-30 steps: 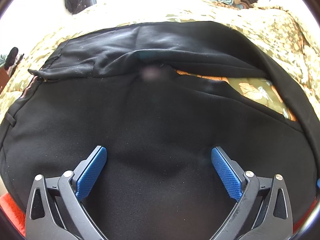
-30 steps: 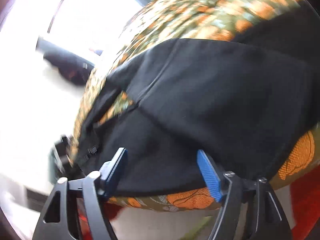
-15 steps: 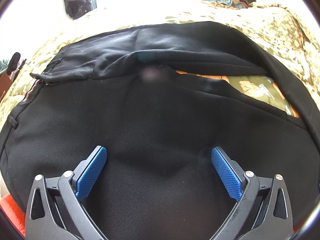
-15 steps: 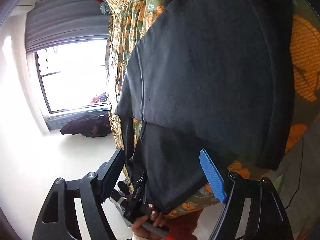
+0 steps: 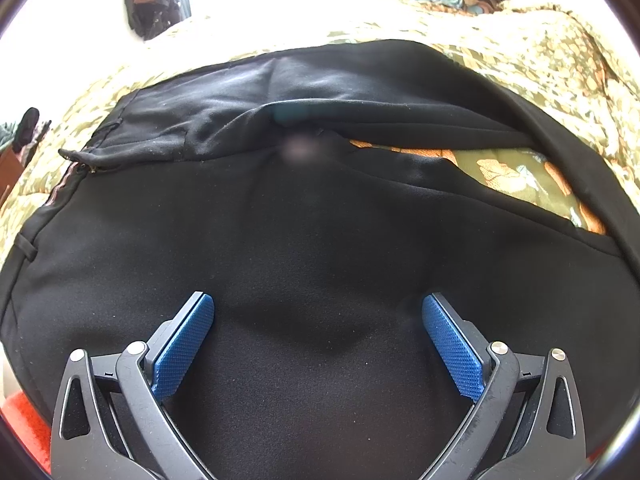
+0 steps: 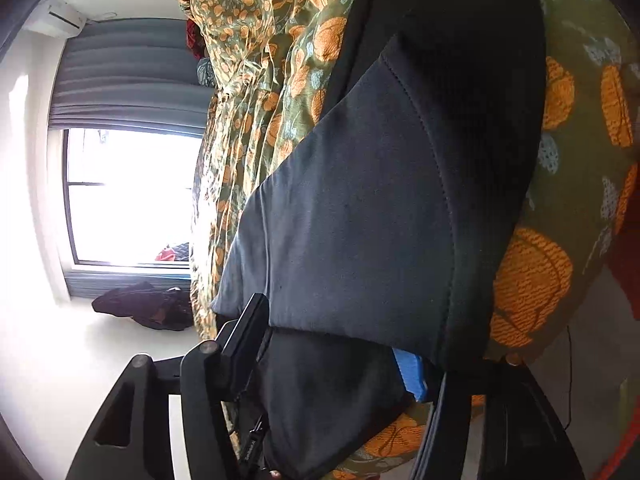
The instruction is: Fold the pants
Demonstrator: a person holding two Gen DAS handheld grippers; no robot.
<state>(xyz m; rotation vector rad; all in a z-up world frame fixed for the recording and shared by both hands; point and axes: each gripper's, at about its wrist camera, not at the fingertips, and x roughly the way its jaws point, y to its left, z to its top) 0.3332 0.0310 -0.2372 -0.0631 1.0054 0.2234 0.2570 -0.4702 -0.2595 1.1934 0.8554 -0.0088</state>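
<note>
Left wrist view
Left gripper [image 5: 318, 322]: jaws spread wide, nothing between the pads; it hovers over the cloth.
Pants [image 5: 320, 220]: black, spread flat on the floral bedspread [image 5: 520, 52], directly under and ahead of the fingers; long axis runs across the line of the gripper.
Fold state: a far layer already lies doubled over, with a wedge of bedspread showing ahead and to the right.

Right wrist view
Right gripper [image 6: 332, 344]: jaws closing, a pants edge between them; the blue pad [image 6: 410, 372] sits partly under the folded layer. Firm contact cannot be confirmed.
Pants: hem end lies at the fingertips and extends forward from them.
Nearer hand: right, judged to be taking the edge for the next fold.

Writing
Small white lettering on the dark hardware below the fingers: unreadable.
</note>
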